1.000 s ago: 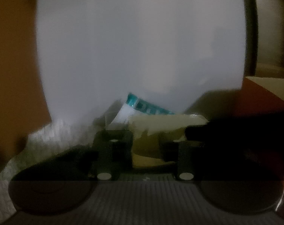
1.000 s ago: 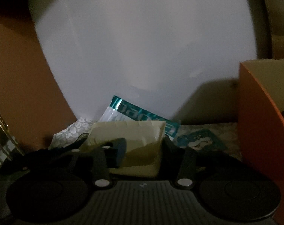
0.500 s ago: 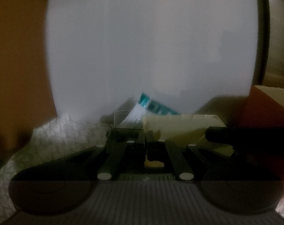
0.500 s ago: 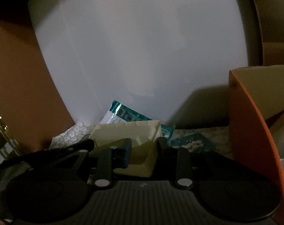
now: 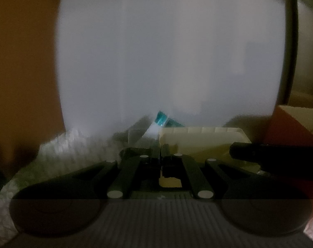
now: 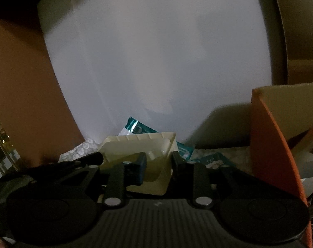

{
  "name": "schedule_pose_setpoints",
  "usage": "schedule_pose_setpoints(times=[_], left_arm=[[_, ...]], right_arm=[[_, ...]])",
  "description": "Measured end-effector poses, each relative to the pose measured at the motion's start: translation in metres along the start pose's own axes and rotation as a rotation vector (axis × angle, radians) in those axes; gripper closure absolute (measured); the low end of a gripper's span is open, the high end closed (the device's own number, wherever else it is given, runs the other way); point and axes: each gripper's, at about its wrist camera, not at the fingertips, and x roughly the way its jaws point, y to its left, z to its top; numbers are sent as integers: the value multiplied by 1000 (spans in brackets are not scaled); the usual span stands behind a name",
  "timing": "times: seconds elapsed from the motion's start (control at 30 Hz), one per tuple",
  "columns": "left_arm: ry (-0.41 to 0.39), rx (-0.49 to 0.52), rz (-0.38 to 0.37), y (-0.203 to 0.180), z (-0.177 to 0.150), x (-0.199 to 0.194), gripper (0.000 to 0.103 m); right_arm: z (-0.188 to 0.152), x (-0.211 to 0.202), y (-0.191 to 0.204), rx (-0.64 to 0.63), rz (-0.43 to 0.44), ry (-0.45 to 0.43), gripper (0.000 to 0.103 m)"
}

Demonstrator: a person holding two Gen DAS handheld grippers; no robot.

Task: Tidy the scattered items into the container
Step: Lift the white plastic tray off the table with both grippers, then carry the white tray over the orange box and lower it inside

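The cream tray (image 6: pixel 148 148) is straddled by the right gripper (image 6: pixel 158 165), fingers apart; its edge is pinched by the closed left gripper (image 5: pixel 161 157); the orange box (image 6: pixel 268 144) awaits; packets (image 6: pixel 135 127) remain.

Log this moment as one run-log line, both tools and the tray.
left tool: shut on cream tray edge | right tool: astride cream tray, not yet shut | teal packet: behind tray | orange box: right

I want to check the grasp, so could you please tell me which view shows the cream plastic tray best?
The right wrist view: the cream plastic tray shows its open inside, between the right hand-held gripper fingers. The left wrist view shows only its side wall, with the left hand-held gripper closed at its corner.
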Motion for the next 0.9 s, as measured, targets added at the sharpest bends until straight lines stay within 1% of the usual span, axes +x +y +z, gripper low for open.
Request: schedule_pose_setpoints(times=[0.3,0.53,0.73,0.9], left_arm=[[-35,1,-4,-4,8,-13,99],[-77,15,-9,-17,17,-32,98],[-122,26,-34,-36,26,-48,98],[-148,43,-72,-68,31,-55,98]], right_arm=[[7,-13,4,-9,2,-33,80],[13,-33,2,-11,5,-73,80],[22,-59,-7,-13,-1,-122,80],[28,-87,-26,-8,-26,-165,80]])
